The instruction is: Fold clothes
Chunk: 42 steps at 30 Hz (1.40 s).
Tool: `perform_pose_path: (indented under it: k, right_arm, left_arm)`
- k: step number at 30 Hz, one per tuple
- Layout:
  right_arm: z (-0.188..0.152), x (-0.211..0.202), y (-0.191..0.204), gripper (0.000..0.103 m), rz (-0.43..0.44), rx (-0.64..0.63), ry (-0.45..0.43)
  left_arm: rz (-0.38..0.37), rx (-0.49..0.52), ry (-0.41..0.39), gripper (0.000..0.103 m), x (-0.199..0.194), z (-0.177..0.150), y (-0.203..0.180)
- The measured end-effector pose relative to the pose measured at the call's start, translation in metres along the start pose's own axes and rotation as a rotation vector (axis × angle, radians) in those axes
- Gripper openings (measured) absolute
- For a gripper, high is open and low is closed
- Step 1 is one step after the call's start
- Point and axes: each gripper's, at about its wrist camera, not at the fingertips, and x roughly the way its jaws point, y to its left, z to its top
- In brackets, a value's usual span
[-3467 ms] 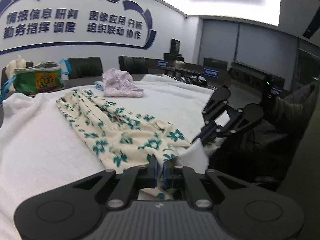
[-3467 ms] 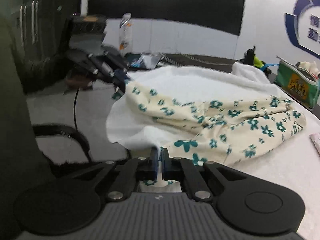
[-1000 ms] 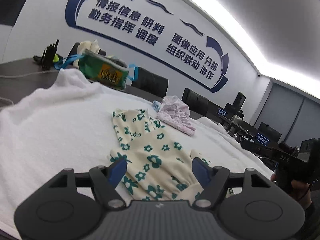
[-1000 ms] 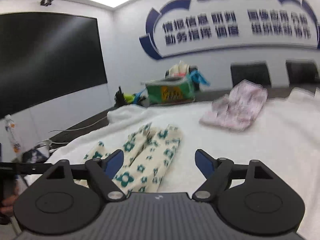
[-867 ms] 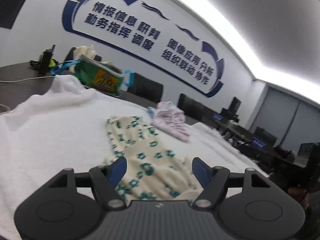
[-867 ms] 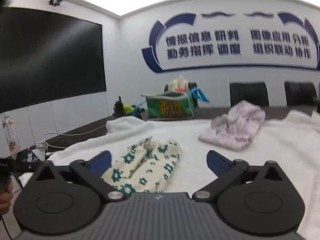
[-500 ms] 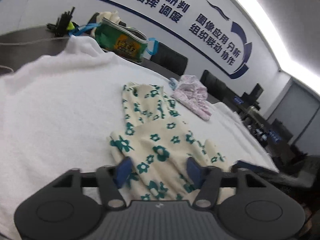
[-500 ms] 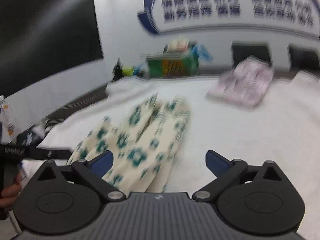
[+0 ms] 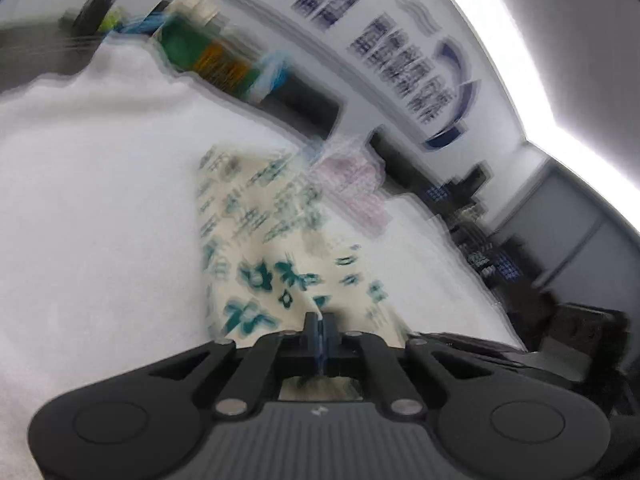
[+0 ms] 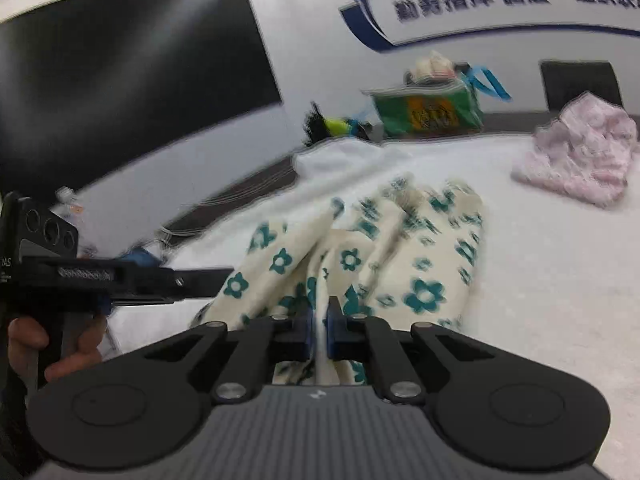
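The left hand-held gripper (image 9: 319,322) has its two blue-padded fingers pressed together on a raised edge of the cream cotton garment printed with teal flowers (image 9: 260,240); a thin fold of the cloth stands up between the pads. The right hand-held gripper (image 10: 319,320) is likewise clamped on the near end of the same garment (image 10: 400,256), with a white ridge of fabric pinched in the narrow slit between its fingers. In the right wrist view, a person's hand (image 10: 52,344) grips the black handle of the left tool at the left edge, level with the cloth. The garment lies lengthwise on the white towel-covered table (image 10: 540,280), stretching away from both grippers. Beyond it rest a crumpled pink patterned garment (image 10: 580,156) and a green bag with blue handles (image 10: 428,108). The left wrist view is heavily motion-blurred.
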Motion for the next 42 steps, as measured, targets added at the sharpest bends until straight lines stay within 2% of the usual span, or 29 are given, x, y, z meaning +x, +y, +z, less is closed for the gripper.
perform_pose_path:
  k: [1,2,4,6,8,12,14,15,18,21,22,23,24,27,29,31,33,36,38,40,42]
  right_arm:
    - [-0.003,0.010,-0.004,0.007,-0.017,0.010,0.041]
    - [-0.007,0.015,-0.005,0.009,-0.028,0.011,0.052]
    - [-0.009,0.013,-0.004,0.016,-0.044,-0.010,0.038]
    - [-0.006,0.006,0.001,0.054,-0.085,-0.054,0.016]
    - [-0.002,-0.007,0.006,0.056,-0.121,-0.106,-0.044]
    - [0.011,-0.026,0.010,0.055,-0.097,-0.122,-0.121]
    - [0.014,-0.030,0.015,0.055,-0.096,-0.133,-0.126]
    - [0.013,-0.029,0.018,0.055,-0.082,-0.140,-0.122]
    - [0.005,-0.025,0.026,0.055,-0.023,-0.155,-0.101]
    - [-0.001,-0.015,0.031,0.055,-0.010,-0.159,-0.074]
    - [-0.001,-0.015,0.031,0.055,-0.007,-0.153,-0.076]
    - [-0.001,-0.014,0.032,0.054,-0.004,-0.147,-0.078]
    - [-0.001,-0.015,0.032,0.053,0.002,-0.143,-0.084]
    - [0.001,-0.019,0.031,0.053,-0.003,-0.145,-0.103]
    - [0.001,-0.020,0.027,0.053,-0.018,-0.146,-0.108]
    - [0.001,-0.019,0.020,0.053,-0.022,-0.125,-0.103]
    - [-0.001,-0.016,0.016,0.053,-0.034,-0.108,-0.094]
    - [-0.001,-0.018,0.018,0.053,-0.028,-0.115,-0.113]
    - [0.000,-0.021,0.028,0.053,0.024,-0.162,-0.134]
    - [0.000,-0.015,0.037,0.049,0.050,-0.207,-0.115]
    - [-0.003,0.007,0.041,0.033,0.023,-0.221,-0.035]
  left_arm:
    - [0.023,-0.012,0.017,0.001,0.006,-0.004,0.004]
    - [0.019,-0.026,0.002,0.004,0.006,-0.006,0.007]
    - [0.019,-0.038,-0.010,0.005,0.002,-0.008,0.008]
    - [0.022,-0.025,-0.031,0.018,-0.005,-0.010,0.007]
    - [0.011,0.002,-0.054,0.034,-0.011,-0.009,0.006]
    - [-0.003,0.046,-0.114,0.046,-0.040,-0.007,0.001]
    - [0.023,0.045,-0.142,0.067,-0.053,-0.006,0.001]
    - [0.042,0.038,-0.149,0.069,-0.056,-0.005,0.002]
    - [0.060,0.026,-0.124,0.067,-0.047,-0.002,0.000]
    - [0.040,0.036,-0.111,0.055,-0.039,-0.001,-0.006]
    - [0.033,0.039,-0.107,0.044,-0.036,-0.001,-0.008]
    - [0.027,0.042,-0.103,0.020,-0.034,-0.001,-0.011]
    - [0.020,0.045,-0.099,0.002,-0.031,-0.001,-0.013]
    - [-0.003,0.055,-0.088,0.001,-0.024,0.000,-0.019]
    - [-0.055,0.044,-0.088,0.000,-0.026,0.000,-0.021]
    - [-0.031,0.014,-0.059,0.000,-0.015,-0.001,-0.013]
    - [0.039,-0.003,-0.024,0.000,-0.001,-0.006,-0.004]
    - [0.017,-0.037,-0.037,0.000,0.002,-0.014,0.006]
    - [0.000,-0.074,-0.053,0.000,0.001,-0.016,0.013]
    - [-0.015,-0.113,-0.063,0.001,-0.002,-0.017,0.021]
    - [-0.019,-0.116,-0.088,0.011,-0.011,-0.015,0.023]
